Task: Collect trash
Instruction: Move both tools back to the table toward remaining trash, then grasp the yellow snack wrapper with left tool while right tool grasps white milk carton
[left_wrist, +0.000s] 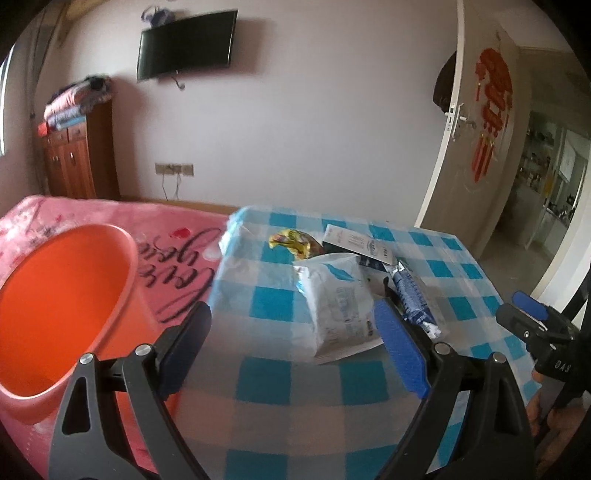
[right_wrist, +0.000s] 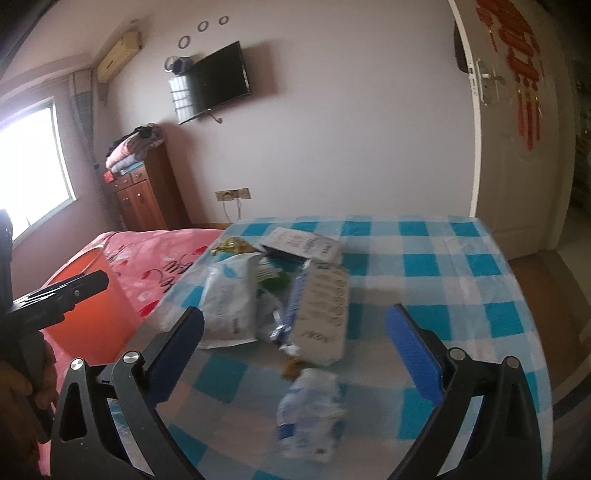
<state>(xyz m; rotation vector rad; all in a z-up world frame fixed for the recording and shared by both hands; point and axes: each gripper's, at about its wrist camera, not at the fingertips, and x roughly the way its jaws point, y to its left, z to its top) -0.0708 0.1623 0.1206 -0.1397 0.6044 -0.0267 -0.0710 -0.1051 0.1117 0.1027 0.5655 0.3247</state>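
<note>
Black left gripper (left_wrist: 295, 350), blue-padded jaws, silver screws.

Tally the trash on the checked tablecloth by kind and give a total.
White pouch: 1
Flat cartons: 2
Blue wrapper: 1
Yellow wrapper: 1
Green-and-white packet: 1
Crumpled blue-and-white wrapper: 1
Total: 7 visible; the overlapping pile may hide more.

I looked at a pale plaster wall (right_wrist: 351, 129) carrying a flat black television (right_wrist: 218, 81). A reddish wooden cabinet (right_wrist: 144, 199) stood in the corner beneath folded blankets (right_wrist: 133, 147). Daylight glared through the window (right_wrist: 29, 166); a white door (right_wrist: 517, 147) hung open beside the pink bedspread (left_wrist: 110, 221).
</note>
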